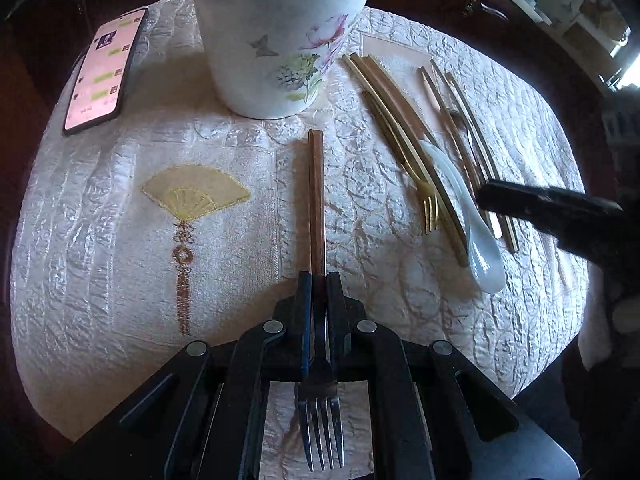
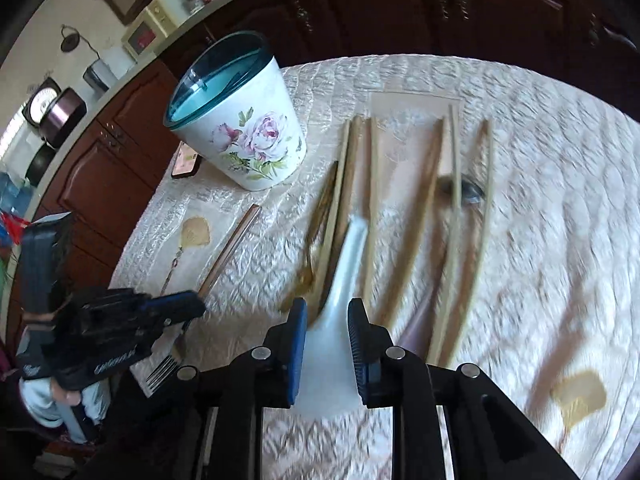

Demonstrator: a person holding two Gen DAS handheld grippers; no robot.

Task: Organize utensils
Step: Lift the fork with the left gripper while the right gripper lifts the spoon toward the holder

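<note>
A copper-handled fork [image 1: 318, 320] lies apart from gold cutlery [image 1: 404, 136] beside a floral holder [image 1: 276, 48].

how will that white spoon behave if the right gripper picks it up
The white spoon looks like glazed ceramic, so probably stiff but slippery and chippable. The right gripper stands open around its wide bowl end, so the long handle may tilt. It lies among the gold cutlery, which may shift.
</note>
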